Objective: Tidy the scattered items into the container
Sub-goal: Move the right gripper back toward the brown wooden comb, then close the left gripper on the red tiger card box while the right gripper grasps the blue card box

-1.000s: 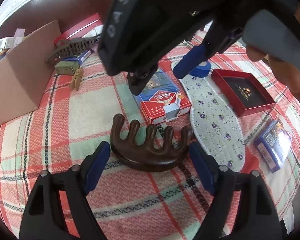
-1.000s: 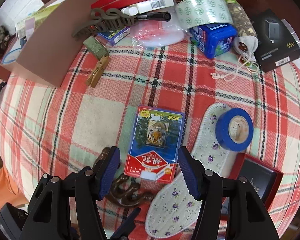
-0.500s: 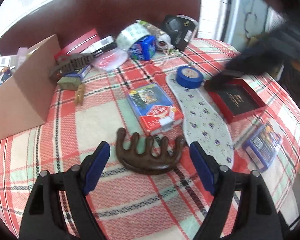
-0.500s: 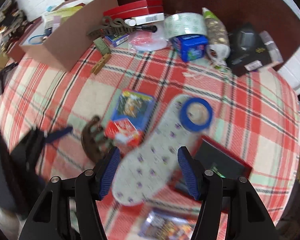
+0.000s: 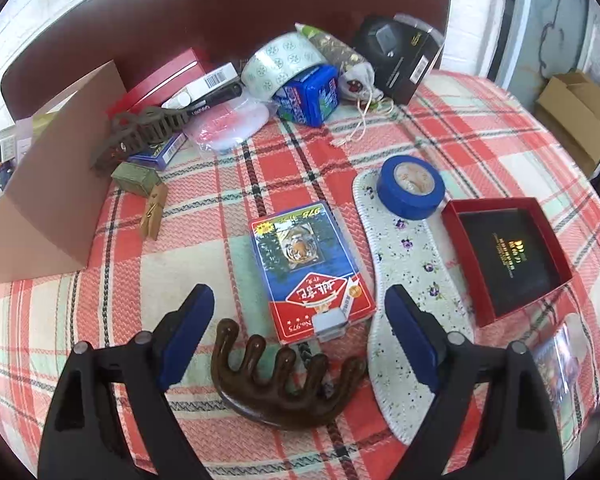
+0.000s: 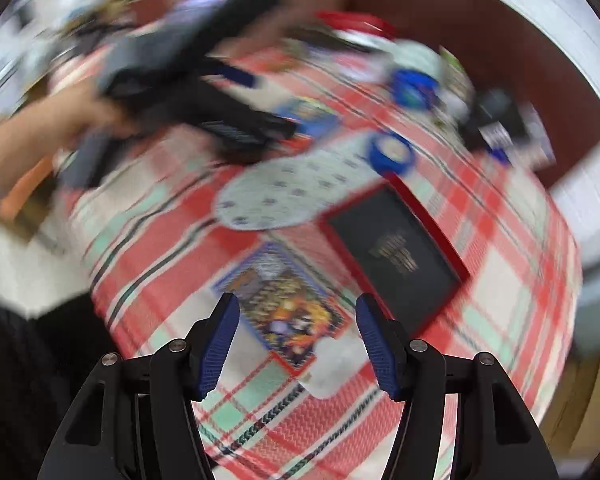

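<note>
My left gripper (image 5: pixel 298 336) hovers over the plaid cloth with its jaws opening. The dark brown wooden comb (image 5: pixel 288 388) lies on the cloth beneath the gap, and the pads do not touch it. Just beyond it lies a red and blue card box (image 5: pixel 308 268). The right wrist view is blurred by motion. My right gripper (image 6: pixel 298 340) is open above a colourful card pack (image 6: pixel 284 312), with nothing gripped. The left gripper (image 6: pixel 204 92) and the hand (image 6: pixel 40 120) holding it show at the upper left. The brown cardboard container (image 5: pixel 48 184) stands at the far left.
A flowered insole (image 5: pixel 404 280), a blue tape roll (image 5: pixel 410 186) and a red tray-like box (image 5: pixel 504 252) lie to the right. A hair claw (image 5: pixel 140 132), a clothespin (image 5: pixel 154 212), a blue tin (image 5: pixel 310 96) and a black box (image 5: pixel 400 56) crowd the back edge.
The right gripper swung right and rolled, from over the red and blue card box to over the colourful pack, leaving the left view. The left gripper drew back from the comb and opened slightly.
</note>
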Demonstrator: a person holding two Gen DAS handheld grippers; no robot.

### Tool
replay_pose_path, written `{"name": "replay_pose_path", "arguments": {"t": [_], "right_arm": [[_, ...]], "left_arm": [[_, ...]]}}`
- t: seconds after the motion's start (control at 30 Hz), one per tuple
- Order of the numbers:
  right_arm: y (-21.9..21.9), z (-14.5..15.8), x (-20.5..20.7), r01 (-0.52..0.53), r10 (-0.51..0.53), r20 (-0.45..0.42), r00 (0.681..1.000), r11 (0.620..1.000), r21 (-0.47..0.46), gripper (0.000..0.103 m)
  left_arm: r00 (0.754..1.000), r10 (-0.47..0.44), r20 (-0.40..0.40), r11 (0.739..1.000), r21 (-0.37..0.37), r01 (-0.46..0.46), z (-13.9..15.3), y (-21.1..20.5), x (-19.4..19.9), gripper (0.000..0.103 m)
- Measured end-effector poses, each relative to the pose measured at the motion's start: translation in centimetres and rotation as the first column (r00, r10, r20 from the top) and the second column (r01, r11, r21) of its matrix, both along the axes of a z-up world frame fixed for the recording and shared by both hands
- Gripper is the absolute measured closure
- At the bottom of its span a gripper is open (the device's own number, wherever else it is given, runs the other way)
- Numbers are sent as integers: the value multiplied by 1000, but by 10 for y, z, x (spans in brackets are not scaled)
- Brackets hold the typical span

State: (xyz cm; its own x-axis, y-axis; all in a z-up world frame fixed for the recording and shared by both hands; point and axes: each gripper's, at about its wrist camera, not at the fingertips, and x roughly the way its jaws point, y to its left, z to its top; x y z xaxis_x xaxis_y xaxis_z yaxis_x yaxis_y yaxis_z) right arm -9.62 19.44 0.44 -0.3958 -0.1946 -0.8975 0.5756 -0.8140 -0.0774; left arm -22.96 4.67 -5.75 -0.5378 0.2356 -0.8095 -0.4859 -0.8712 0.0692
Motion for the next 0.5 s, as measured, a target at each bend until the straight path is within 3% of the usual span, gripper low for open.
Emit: {"name": "replay_pose_path", "arguments": {"t": [0.1,0.27,0.5], "right_arm": [[-2,-3,-2,-70,70,0,998,997,15,41],[-10,-26,-18,-202,195,106,975,978,56,41],[-21,-51,-17,-263,245,149,958,958,118,41]], "left_arm": [[999,8,34,999,-48,-7,-4,8,-3,15],[998,29,60,996,-86,-24,-11,16,-6,15],[995,48,84,994,-106,-39,-22,21,-14,15]]}}
